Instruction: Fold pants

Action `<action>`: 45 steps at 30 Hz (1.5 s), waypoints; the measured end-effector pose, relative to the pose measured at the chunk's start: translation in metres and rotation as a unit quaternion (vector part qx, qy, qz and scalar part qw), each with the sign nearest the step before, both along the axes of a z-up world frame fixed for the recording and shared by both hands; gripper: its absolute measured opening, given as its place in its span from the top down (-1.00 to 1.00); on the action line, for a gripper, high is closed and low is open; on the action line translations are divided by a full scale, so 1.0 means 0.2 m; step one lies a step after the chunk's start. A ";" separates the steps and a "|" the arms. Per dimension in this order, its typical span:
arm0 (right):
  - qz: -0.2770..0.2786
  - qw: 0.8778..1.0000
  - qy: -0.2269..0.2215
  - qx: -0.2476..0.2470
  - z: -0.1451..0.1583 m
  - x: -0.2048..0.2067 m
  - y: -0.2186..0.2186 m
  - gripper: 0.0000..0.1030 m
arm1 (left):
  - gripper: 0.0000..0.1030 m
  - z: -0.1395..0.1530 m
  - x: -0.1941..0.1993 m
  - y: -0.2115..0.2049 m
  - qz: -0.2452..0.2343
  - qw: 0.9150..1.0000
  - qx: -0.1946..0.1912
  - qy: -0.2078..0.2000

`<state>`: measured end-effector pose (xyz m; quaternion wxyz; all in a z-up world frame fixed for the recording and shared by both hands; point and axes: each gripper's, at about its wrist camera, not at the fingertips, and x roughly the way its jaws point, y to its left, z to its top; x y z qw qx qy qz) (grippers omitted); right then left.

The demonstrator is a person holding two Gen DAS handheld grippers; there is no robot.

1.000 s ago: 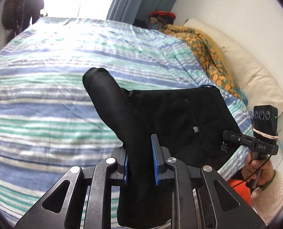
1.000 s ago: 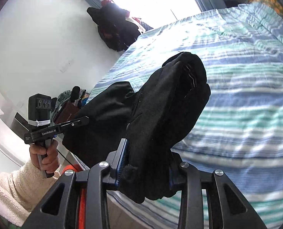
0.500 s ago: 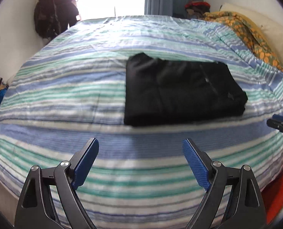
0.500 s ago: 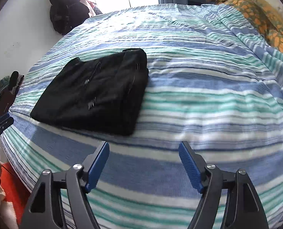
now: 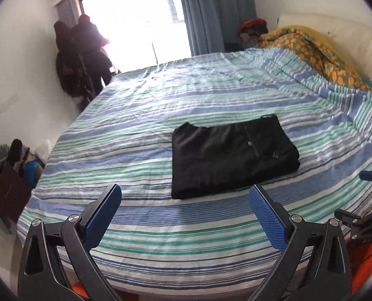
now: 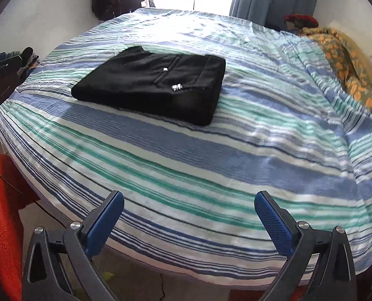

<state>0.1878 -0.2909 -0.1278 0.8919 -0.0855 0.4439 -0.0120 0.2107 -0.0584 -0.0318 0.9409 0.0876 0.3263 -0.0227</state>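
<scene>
Black cloth, soft and limp by the look of it, is what we have to deal with: the pants (image 5: 232, 158) lie folded into a flat, thick rectangle on the striped bed (image 5: 186, 238), and everything else we place by that bundle. Going left to right, on the near side of the pants and off to their left stand our left tongs (image 5: 184, 209), whose jaws have just been opening and are now wide apart with nothing between the blue pads. The bundle itself looks light and will sag and slide open if lifted by one layer, so we judge it best taken at a folded edge, pinching all layers together, with one pair of tongs at each end of the near edge. A small metal button and zip pull show on top of the pants; they should not hinder a grasp. To the right of the pants and nearer to us stand our right tongs (image 6: 188, 210), also just opened, wide and empty. We see no box, basket or other container near the pants, so nothing is held in one.
</scene>
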 end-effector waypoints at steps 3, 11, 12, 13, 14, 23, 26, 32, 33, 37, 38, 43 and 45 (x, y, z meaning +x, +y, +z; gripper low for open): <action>0.000 1.000 -0.012 0.013 0.15 0.02 0.02 -0.99 | -0.97 0.02 -0.09 0.04 0.016 0.999 -0.033 0.001; -0.032 0.998 -0.005 0.045 0.23 -0.21 0.22 -0.99 | -0.97 -0.14 -0.36 0.07 0.019 0.998 -0.005 0.062; -0.032 0.998 -0.007 0.059 0.21 -0.26 0.25 -0.99 | -0.97 -0.16 -0.39 0.07 0.014 0.997 -0.007 0.076; -0.031 0.997 -0.003 0.070 0.20 -0.31 0.27 -0.99 | -0.97 -0.17 -0.41 0.08 0.010 0.996 -0.008 0.090; -0.028 0.997 0.003 0.076 0.19 -0.34 0.30 -0.99 | -0.97 -0.20 -0.43 0.08 0.008 0.994 -0.008 0.106; -0.031 0.999 -0.006 0.039 0.33 -0.46 0.35 -0.99 | -0.97 -0.16 -0.41 0.13 0.023 0.993 0.020 0.118; -0.027 0.999 -0.008 0.037 0.35 -0.45 0.36 -0.99 | -0.97 -0.13 -0.42 0.13 0.016 0.993 0.022 0.114; -0.014 0.999 0.010 0.034 0.36 -0.44 0.42 -0.99 | -0.99 -0.06 -0.42 0.16 0.011 0.993 0.006 0.114; -0.012 0.999 0.014 0.032 0.37 -0.45 0.43 -0.99 | -0.99 -0.06 -0.42 0.17 0.010 0.993 0.001 0.117; -0.013 0.999 0.014 0.030 0.43 -0.46 0.45 -0.99 | -0.99 -0.04 -0.41 0.17 0.006 0.992 -0.010 0.124; -0.015 0.999 0.010 0.029 0.44 -0.46 0.45 -0.99 | -0.99 -0.04 -0.41 0.17 0.006 0.992 -0.011 0.127; -0.024 1.000 0.006 0.019 0.45 -0.46 0.44 -0.99 | -0.99 -0.03 -0.41 0.18 0.011 0.991 -0.004 0.131; -0.025 0.999 0.016 0.027 0.43 -0.46 0.44 -0.99 | -0.99 -0.03 -0.41 0.18 0.011 0.991 0.003 0.132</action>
